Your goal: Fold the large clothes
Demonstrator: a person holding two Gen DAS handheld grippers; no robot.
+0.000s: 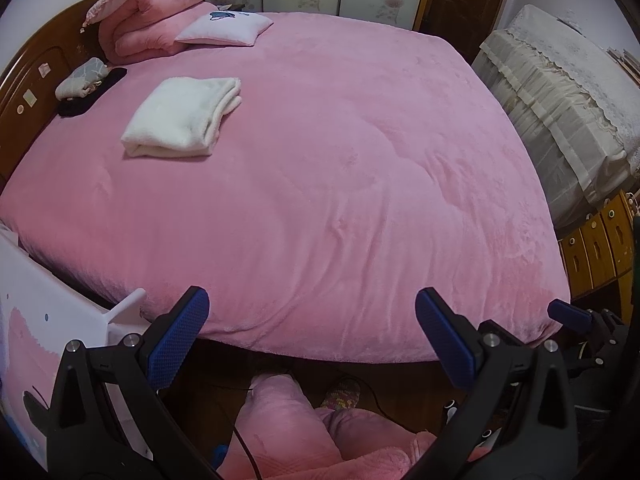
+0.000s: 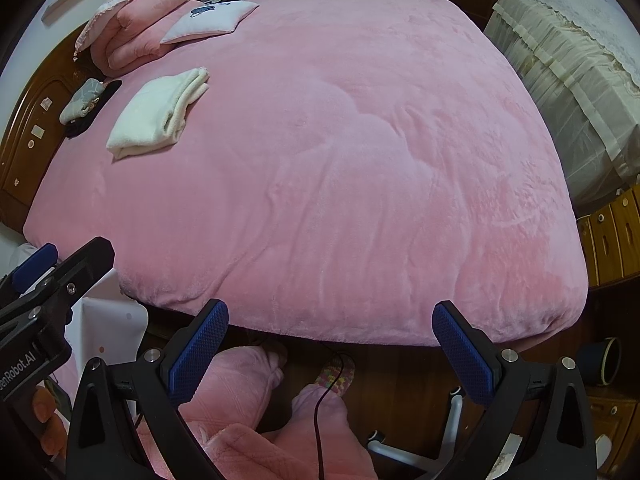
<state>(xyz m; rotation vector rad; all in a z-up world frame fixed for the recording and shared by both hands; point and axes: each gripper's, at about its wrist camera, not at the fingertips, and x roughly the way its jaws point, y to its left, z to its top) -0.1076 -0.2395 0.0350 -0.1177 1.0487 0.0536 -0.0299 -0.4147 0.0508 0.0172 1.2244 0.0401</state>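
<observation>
A white fleece garment [image 1: 182, 118] [image 2: 154, 120] lies folded into a neat rectangle on the pink bed cover [image 1: 340, 168] [image 2: 340, 160], far left, towards the headboard. My left gripper [image 1: 312, 304] is open and holds nothing, hovering just off the bed's near edge. Beside it my right gripper [image 2: 331, 314] is open too, with nothing between its blue pads [image 2: 460, 352]. Each gripper shows at the side of the other's view: the right gripper [image 1: 568, 316], the left gripper [image 2: 40, 260]. Both are far from the garment.
A folded pink quilt [image 1: 156, 20], a small white cushion [image 1: 224, 28] and a grey patterned bundle on a black cloth [image 1: 84, 80] sit by the wooden headboard [image 1: 28, 80]. Cloth-covered furniture [image 1: 560, 100] and wooden drawers [image 1: 600, 240] stand right. A person's pink-trousered legs [image 2: 248, 400] and a white chair base [image 2: 420, 440] are below.
</observation>
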